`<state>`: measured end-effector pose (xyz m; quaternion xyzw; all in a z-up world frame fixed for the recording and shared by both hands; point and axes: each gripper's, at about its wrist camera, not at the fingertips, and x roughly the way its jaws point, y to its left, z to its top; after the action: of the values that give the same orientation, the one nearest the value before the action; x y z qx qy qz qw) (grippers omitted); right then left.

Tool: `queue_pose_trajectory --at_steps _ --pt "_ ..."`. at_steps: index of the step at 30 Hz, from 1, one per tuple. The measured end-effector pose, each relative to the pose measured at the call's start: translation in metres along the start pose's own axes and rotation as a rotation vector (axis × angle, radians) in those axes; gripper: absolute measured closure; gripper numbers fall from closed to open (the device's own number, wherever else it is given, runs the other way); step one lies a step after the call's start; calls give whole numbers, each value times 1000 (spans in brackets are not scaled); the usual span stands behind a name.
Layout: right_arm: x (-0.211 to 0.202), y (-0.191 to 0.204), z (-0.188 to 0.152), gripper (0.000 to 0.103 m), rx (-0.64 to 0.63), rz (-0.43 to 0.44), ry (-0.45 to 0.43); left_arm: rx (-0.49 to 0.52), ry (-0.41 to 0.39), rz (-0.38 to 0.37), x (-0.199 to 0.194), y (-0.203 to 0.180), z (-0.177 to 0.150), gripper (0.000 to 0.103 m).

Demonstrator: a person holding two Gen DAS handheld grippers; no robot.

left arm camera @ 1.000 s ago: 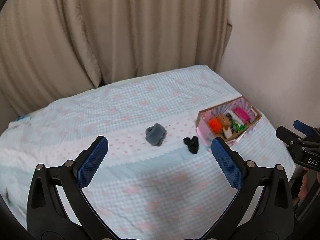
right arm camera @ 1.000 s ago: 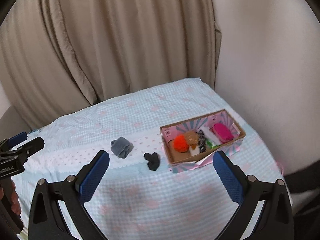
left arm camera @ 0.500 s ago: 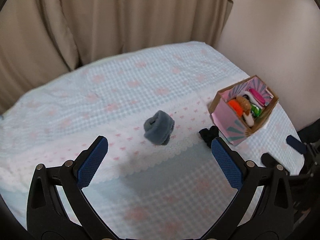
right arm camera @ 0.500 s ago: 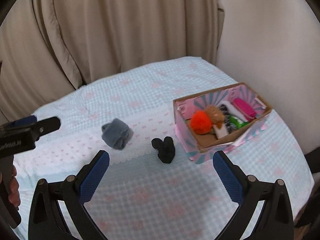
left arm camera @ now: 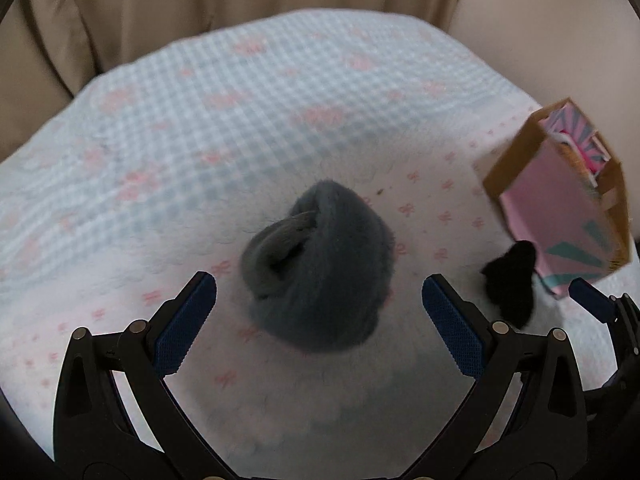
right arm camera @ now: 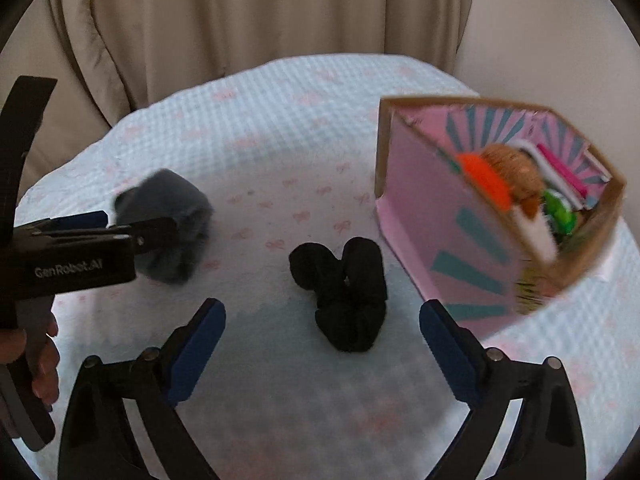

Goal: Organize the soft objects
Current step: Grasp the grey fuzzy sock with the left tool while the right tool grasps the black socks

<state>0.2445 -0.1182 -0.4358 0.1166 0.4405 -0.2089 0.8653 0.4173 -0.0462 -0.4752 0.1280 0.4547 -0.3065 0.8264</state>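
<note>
Surface: we work over a checked blue-and-pink cloth [right arm camera: 304, 128] with beige curtains [right arm camera: 248, 12] behind.
Done: our pink box [right arm camera: 440, 220] already holds several soft items.
Left: we see the grey bundle [left arm camera: 320, 268] and the black bundle [right arm camera: 344, 284] lying on the cloth, outside the box.
Left gripper [left arm camera: 320, 308]: we hold its jaws apart around the grey bundle, not closed.
Right gripper [right arm camera: 320, 332]: our jaws stand apart, framing the black bundle.

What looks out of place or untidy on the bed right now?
Two soft things lie loose on the bedspread instead of in the box: a grey rolled bundle, between the open left gripper fingers, and a black bundle ahead of the open right gripper. Nothing looks spilled or damaged.
</note>
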Motion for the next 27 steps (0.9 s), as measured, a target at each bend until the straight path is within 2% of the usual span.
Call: queue_pose_trajectory --at_steps 1,4,6,9,13,15,16,20,27 --pt "8 0 0 8 -9 -4 3 6 3 4 9 -2 0 1" --pt "28 -2 -1 20 -20 -3 17 13 7 12 24 -3 2 9" --pt "39 -4 -2 31 -23 -2 35 18 19 28 32 -3 3 23" --pt "50 -7 -4 45 -22 -18 62 12 24 32 35 -1 3 32" --pt "50 -15 -4 53 -4 -13 75 -15 23 16 31 4 4 38" --pt "49 -17 -3 66 -2 -5 82 -17 24 16 29 5 3 40" --pt "48 -18 -2 69 -3 -1 85 -17 25 16 28 4 3 41" --pt "41 -22 0 76 -2 19 92 -31 22 18 19 6 3 42" --pt "5 -19 15 76 7 47 50 -48 4 31 -21 7 10 42"
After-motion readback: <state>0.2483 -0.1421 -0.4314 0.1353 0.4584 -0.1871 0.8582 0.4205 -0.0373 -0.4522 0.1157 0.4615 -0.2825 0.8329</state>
